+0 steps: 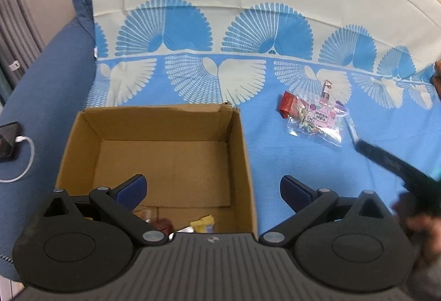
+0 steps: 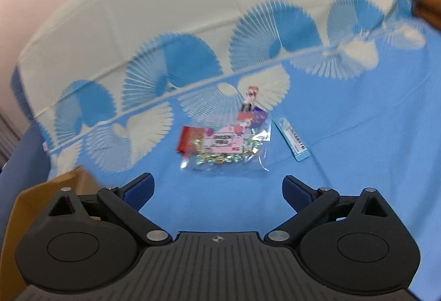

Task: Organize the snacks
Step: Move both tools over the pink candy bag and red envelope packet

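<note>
Both grippers stand with their jaws wide apart and we see nothing between them. Our left gripper (image 1: 212, 188) hangs over the near right corner of the cardboard box (image 1: 154, 119). On the box floor, at its near edge, lie a few snacks: a dark red piece (image 1: 162, 224) and a yellow wrapper (image 1: 202, 224), partly hidden by the gripper.

To the right of the box, on the blue cloth with white fans (image 1: 264, 152), lies the small heap of snacks. From left to right we see a red packet (image 1: 286, 105), then a clear bag (image 1: 319, 122) of shiny wrapped candies with a pink label, then a thin light blue stick packet (image 2: 293, 140). The print on the label is too small for us to read.

Our right gripper (image 2: 217, 190) points at this heap from the near side, apart from it.
</note>
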A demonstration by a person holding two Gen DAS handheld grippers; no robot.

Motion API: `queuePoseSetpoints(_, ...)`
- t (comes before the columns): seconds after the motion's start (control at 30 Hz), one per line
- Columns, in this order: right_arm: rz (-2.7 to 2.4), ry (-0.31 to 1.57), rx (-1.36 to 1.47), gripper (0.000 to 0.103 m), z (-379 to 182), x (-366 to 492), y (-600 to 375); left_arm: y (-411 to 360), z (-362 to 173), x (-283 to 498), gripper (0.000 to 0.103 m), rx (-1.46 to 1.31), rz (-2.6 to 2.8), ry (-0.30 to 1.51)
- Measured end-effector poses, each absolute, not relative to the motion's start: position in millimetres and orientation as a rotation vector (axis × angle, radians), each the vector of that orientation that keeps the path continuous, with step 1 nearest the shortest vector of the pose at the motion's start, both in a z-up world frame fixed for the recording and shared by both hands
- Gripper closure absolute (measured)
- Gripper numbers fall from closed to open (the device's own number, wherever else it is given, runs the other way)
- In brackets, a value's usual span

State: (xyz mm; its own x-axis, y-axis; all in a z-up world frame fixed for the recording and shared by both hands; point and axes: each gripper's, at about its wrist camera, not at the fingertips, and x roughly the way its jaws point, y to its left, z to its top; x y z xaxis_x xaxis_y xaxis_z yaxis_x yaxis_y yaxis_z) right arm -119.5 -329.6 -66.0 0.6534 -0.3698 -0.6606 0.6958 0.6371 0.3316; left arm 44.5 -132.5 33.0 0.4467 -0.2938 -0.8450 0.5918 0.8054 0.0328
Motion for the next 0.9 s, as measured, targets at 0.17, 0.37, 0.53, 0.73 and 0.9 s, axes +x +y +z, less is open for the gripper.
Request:
queuePoseSetpoints(0.17,-0.674,0.593,0.691,0.003,-127,-76,-399,-160,17,58,0.0,0.38,-0.552,0.985)
queuePoseSetpoints(0.37,-0.698,0.585,0.879,0.036,-188,-53,-452,-199,3,75,0.0,0.402,-0.548,0.989)
queuePoseSetpoints(0.53,-0.608,0.486,0.888,0.081,-176,-86,-425,-243,-8,86,0.0,0.372,-0.569,0.998)
queuePoseSetpoints(0.73,-0.748,0.479,0.927,0.081,-167,-184,-400,-315,-42,103,0.0,0.345,-0.577,1.003)
queuePoseSetpoints(0.9,-0.839,0.484,0.93,0.081,-170,-234,-405,-370,-97,135,0.0,0.297,-0.578,1.141)
